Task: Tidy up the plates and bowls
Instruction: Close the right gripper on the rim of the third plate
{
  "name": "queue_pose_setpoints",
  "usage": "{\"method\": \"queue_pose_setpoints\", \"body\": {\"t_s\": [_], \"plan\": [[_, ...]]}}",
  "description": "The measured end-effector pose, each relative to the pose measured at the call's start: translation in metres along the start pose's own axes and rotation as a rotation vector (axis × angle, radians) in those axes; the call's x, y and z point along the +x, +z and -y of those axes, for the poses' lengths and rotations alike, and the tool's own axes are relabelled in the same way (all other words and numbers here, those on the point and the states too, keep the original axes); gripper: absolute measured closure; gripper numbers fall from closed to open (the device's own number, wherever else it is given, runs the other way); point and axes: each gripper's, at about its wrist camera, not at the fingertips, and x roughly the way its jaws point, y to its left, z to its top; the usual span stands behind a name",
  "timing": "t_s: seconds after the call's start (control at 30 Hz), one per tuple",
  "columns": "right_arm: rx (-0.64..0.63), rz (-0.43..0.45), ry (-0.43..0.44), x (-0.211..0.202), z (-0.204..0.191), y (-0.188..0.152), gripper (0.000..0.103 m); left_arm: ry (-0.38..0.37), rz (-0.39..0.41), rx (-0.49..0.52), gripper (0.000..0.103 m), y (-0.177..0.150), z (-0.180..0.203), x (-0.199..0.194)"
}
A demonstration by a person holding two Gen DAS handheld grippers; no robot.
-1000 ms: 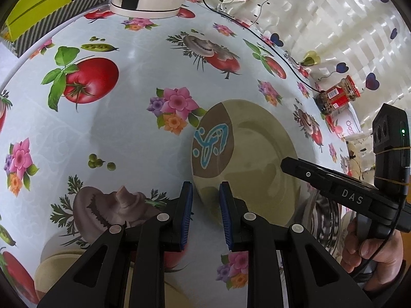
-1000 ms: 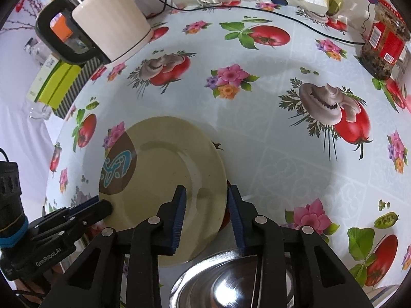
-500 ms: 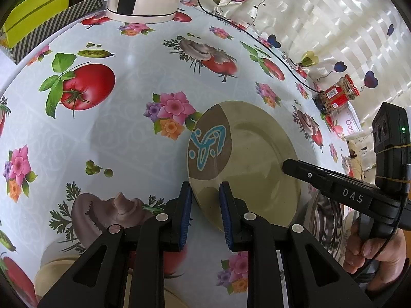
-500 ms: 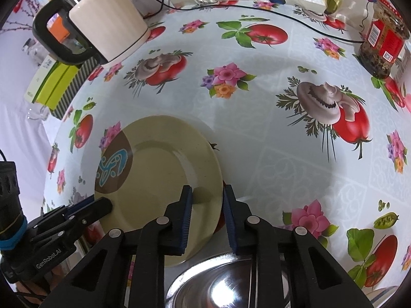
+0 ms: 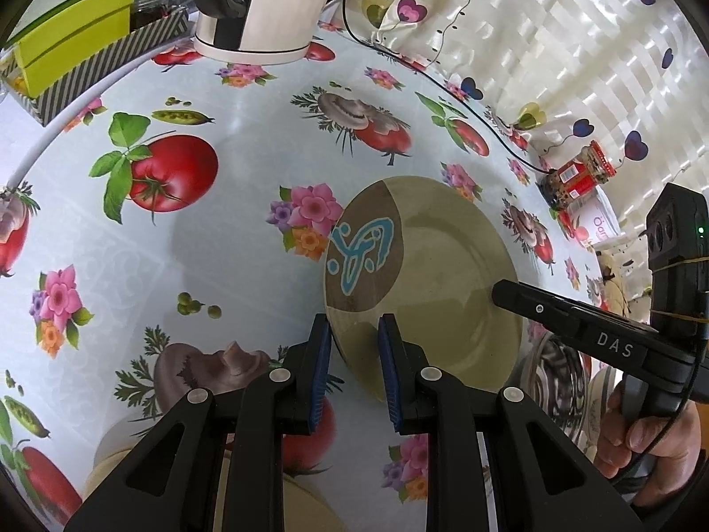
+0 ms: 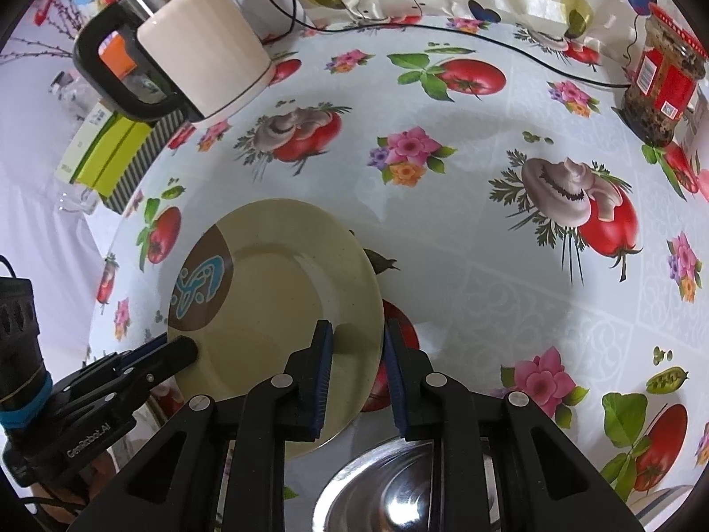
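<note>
A beige plate [image 5: 438,266] with a brown patch and a blue motif hangs just above the flowered tablecloth [image 5: 230,239], casting a shadow on it. My left gripper [image 5: 352,332] is shut on the plate's near rim, which runs between its blue pads. From the opposite side my right gripper [image 6: 356,337] is shut on the plate's [image 6: 283,275] other rim. In the right wrist view the left gripper [image 6: 177,350] touches the plate's lower left edge. In the left wrist view the right gripper [image 5: 505,295] reaches over the plate's right edge, held by a hand [image 5: 651,439].
A steel bowl [image 6: 399,496] sits right below the right gripper, also seen as the steel bowl [image 5: 558,381]. A cream kettle [image 6: 208,44] and a green-yellow box [image 6: 106,159] stand at the back left. A red-labelled jar [image 6: 660,84] is back right. Beige dishware [image 5: 106,465] lies under the left gripper.
The right gripper's jaws have narrowed onto the plate's rim. The left gripper kept its hold on the plate. The plate has barely shifted.
</note>
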Motion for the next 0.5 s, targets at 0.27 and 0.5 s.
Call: {"method": "queue_pose_setpoints", "body": {"t_s": [0.27,0.5], "plan": [[0.000,0.021,0.016,-0.011,-0.010,-0.006,0.080,0.008,0.020,0.008,0.081,-0.004,-0.003,-0.016],[-0.005,0.032,0.030,-0.018,-0.020,-0.014,0.080,0.012,0.030,0.006,0.081,-0.010,-0.007,-0.028]]}}
